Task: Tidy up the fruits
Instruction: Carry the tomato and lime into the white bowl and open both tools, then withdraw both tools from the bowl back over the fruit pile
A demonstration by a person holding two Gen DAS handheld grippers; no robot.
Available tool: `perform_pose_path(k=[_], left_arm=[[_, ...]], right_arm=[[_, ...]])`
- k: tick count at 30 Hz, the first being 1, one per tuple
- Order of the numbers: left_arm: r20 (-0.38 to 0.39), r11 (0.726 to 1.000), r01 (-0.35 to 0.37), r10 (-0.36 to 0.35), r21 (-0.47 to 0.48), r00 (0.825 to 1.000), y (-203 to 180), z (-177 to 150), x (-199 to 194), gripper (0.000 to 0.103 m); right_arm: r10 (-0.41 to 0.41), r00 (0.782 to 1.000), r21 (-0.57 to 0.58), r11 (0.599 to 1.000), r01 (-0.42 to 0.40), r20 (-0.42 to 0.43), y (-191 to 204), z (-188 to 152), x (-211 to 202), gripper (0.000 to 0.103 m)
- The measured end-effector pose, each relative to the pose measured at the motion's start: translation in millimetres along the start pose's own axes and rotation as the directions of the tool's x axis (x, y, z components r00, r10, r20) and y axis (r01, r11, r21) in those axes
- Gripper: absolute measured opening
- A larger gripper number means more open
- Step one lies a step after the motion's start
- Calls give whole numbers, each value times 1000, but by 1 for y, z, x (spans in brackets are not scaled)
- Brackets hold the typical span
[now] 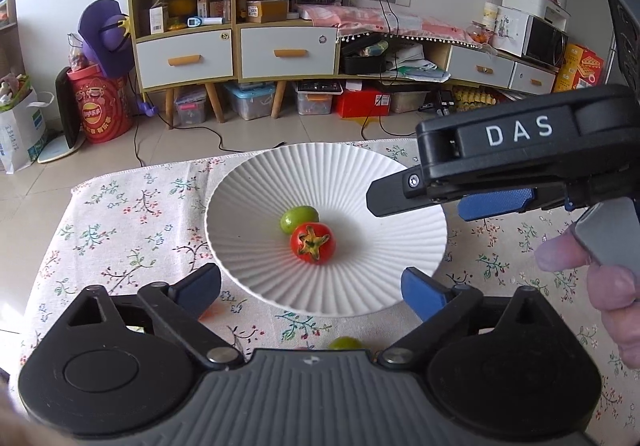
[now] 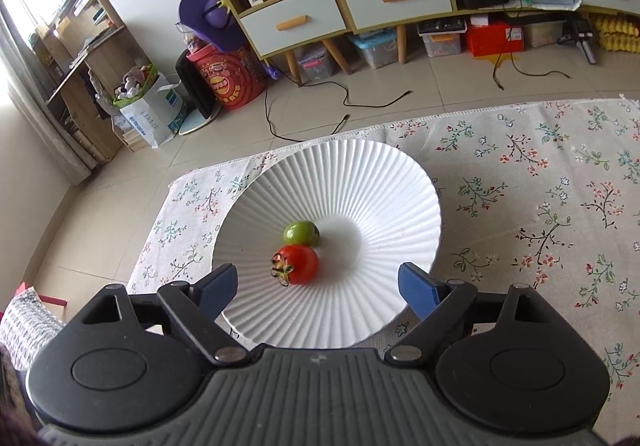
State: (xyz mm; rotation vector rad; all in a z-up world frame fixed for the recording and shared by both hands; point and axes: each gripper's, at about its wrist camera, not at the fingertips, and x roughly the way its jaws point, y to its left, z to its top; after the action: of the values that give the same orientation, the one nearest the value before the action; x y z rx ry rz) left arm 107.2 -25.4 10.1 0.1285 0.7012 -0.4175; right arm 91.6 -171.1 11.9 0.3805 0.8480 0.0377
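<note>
- Red tomato (image 2: pixel 298 264) and green fruit (image 2: pixel 301 233) lie touching in the white ribbed plate (image 2: pixel 380 174) on the desk w/ floral cloth (image 2: pixel 540 186).
- We judge both light, smooth, prob. slippery and easy to bruise; we would grip across the round middle, gently.
- Another green fruit (image 1: pixel 344 344) lies on the cloth near us.
- Left gripper (image 1: pixel 312 286) and right gripper (image 2: pixel 318 286): fingers spread apart, holding nothing.

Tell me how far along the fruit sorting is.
Done: a red tomato and a green fruit lie touching in the white plate. In hand: nothing; the left gripper and right gripper are both open. Left: another green fruit lies on the tablecloth, half hidden by the left gripper.
</note>
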Motion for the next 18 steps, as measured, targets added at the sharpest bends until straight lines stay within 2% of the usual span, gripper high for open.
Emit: perform_pose_path(k=[9,18], left_arm=[[-8,1000,-13,13,4,1000,8,-12,-16,98],[-14,1000,-13,12,-25,1000,20,-24,-30,98]], right_arm=[[-4,1000,-55,998,4,8,2,-9,-13,96],[-15,1000,-96,995,17,15,0,-23,-25,98]])
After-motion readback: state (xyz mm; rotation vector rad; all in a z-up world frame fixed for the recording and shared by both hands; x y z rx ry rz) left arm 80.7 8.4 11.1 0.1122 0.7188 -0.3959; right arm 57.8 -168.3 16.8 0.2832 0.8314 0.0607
